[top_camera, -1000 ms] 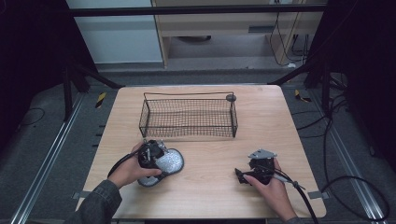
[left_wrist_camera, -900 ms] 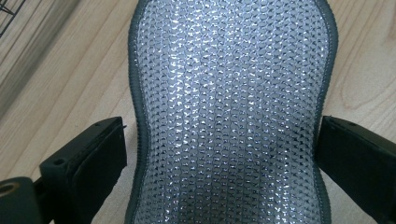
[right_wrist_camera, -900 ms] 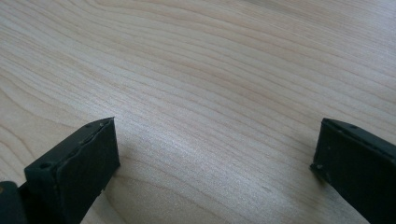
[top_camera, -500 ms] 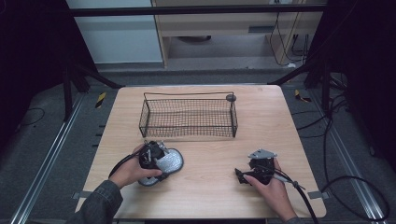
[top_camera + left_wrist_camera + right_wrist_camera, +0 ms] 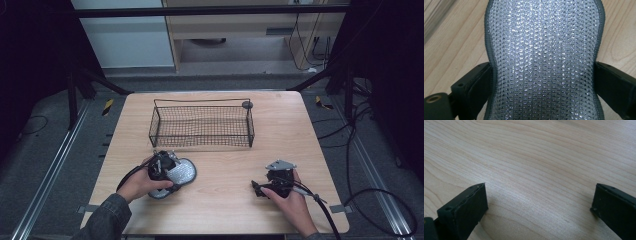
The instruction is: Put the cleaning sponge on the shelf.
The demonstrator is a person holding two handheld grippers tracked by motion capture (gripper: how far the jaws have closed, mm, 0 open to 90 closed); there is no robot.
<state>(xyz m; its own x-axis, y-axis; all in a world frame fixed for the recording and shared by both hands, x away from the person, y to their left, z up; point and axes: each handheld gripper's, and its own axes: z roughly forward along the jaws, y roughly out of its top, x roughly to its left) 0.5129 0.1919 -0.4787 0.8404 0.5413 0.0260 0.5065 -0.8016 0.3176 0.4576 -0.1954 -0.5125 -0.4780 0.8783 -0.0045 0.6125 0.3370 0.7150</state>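
one silver mesh pad [image 5: 181, 171], grey-edged, is lying flat on the bench [image 5: 320, 145] at its front left, near the one wire basket [image 5: 201, 123]. left gripper [image 5: 544, 75] is straddling the pad's narrow waist, jaws touching both edges; whether it is pinching is hard to tell. right gripper [image 5: 539, 202] is resting at front right, well apart, jaws standing wide over bare wood. one small dark round item [image 5: 247, 104] is sitting beside the basket's far right corner, too small to identify. pad's ends are cut off in the left gripper view. no writing is readable.
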